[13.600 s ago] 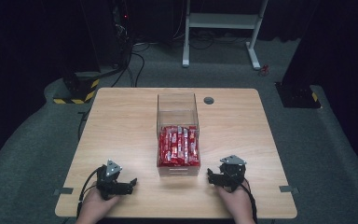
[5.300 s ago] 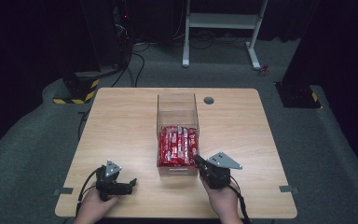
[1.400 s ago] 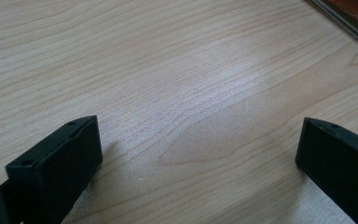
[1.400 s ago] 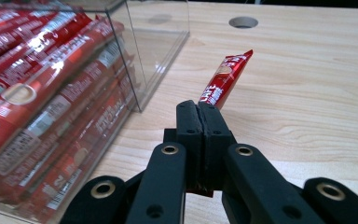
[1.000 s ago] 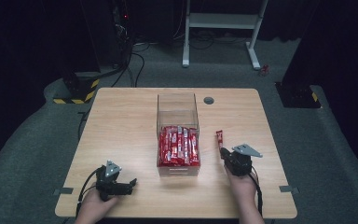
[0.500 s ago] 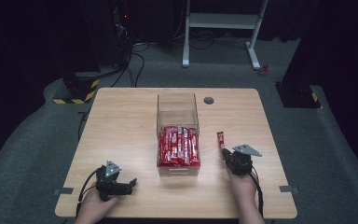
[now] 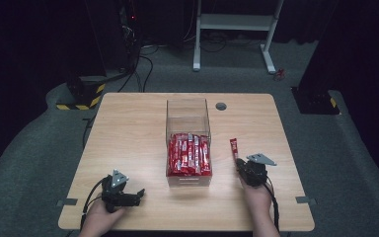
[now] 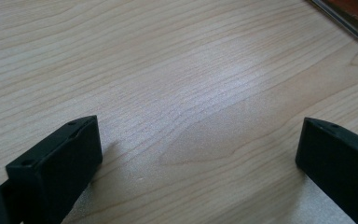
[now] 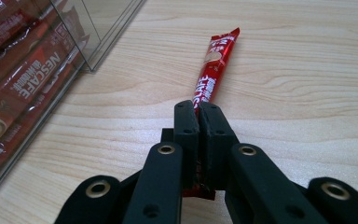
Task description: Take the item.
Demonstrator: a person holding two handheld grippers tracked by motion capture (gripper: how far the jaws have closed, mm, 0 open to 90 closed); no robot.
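High view: the counter (image 7: 128,128) carries a clear box (image 7: 187,143) in the middle, its near half packed w/ red sachets (image 7: 188,154). The right gripper (image 7: 242,167) sits just right of the box, holding 1 sachet (image 7: 233,147) that points away from the person, apart from the box wall. The left gripper (image 7: 137,193) rests at the near left corner, well apart from the box.

Left gripper view: fingers (image 8: 60,158) spread wide w/ bare wood between them, nothing held; the box edge shows at top right.

Right gripper view: fingers (image 9: 187,133) clenched on the sachet's near end, about 1 short stretch of wrapper pinched; the rest of the sachet (image 9: 213,70) juts forward, low over or on the wood, can't tell which. Box corner (image 9: 91,42) near, at left.

Risks, as a judgement: the grip is at the very tail, so a quick swing could let the slick wrapper slip out or droop. If it's lowered tip-first, the limp sachet may buckle. Releasing too close to the box could leave it against the wall.
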